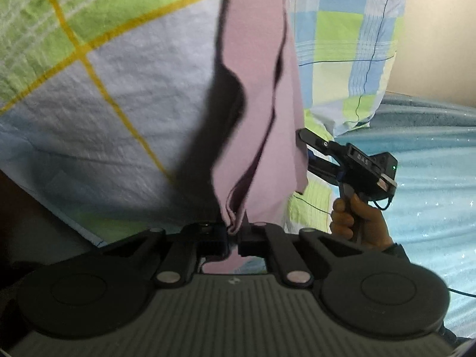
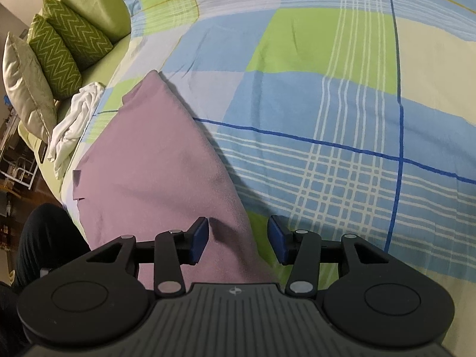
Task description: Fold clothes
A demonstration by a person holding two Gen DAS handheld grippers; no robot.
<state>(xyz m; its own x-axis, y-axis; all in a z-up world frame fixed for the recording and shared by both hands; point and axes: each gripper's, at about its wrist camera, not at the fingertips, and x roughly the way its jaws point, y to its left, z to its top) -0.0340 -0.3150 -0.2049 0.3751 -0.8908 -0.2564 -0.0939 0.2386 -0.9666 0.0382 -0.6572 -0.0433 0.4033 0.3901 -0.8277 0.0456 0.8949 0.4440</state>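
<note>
A pink cloth point(image 1: 258, 89) hangs over the checked bedsheet point(image 1: 134, 95) in the left wrist view. My left gripper point(image 1: 235, 232) is shut on a bunched edge of that cloth. My right gripper point(image 1: 306, 151) shows to the right of the cloth, held by a hand point(image 1: 354, 217), with its fingers spread at the cloth's side edge. In the right wrist view the pink cloth point(image 2: 160, 172) slopes down from the bed toward me, and my right gripper point(image 2: 238, 239) is open, its blue pads point(image 2: 200, 239) straddling the cloth's right edge without clamping it.
A white crumpled garment point(image 2: 74, 122) lies at the bed's left side beside green zigzag cushions point(image 2: 65, 50) and a pale cushion point(image 2: 25, 86). A light blue blanket point(image 1: 431, 178) lies to the right. A person's dark-clothed leg point(image 2: 44, 238) is at lower left.
</note>
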